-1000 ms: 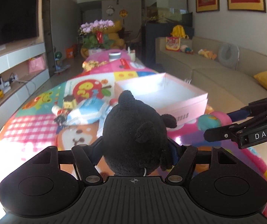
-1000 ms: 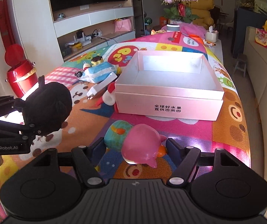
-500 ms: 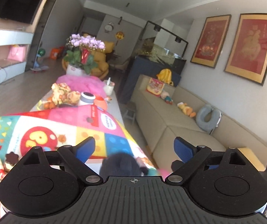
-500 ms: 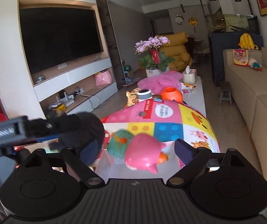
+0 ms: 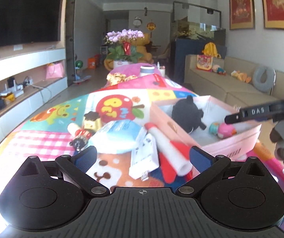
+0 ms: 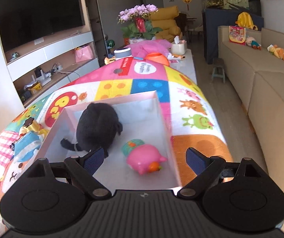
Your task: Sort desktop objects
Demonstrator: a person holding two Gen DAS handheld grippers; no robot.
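A black plush toy (image 6: 97, 126) and a pink-and-teal toy (image 6: 142, 156) lie inside the pink box (image 6: 162, 117). Both also show in the left wrist view, the plush (image 5: 186, 113) and the pink toy (image 5: 222, 130) in the box (image 5: 231, 145). My right gripper (image 6: 145, 158) is open and empty above the box's near end. My left gripper (image 5: 143, 158) is open and empty over a white-and-red tube (image 5: 169, 150), a white flat pack (image 5: 145, 156) and a blue pouch (image 5: 116, 134) on the table.
A small yellow figure (image 5: 91, 121), a small bottle (image 5: 76, 130) and a dark toy (image 5: 78, 143) lie left of the pouch on the colourful cloth (image 5: 48, 119). A sofa (image 6: 261, 75) runs along the right. A flower pot (image 5: 125, 49) stands at the far end.
Both grippers have opened and let go: the black plush and the pink toy now lie in the box. My left gripper has drawn back left over the loose items.
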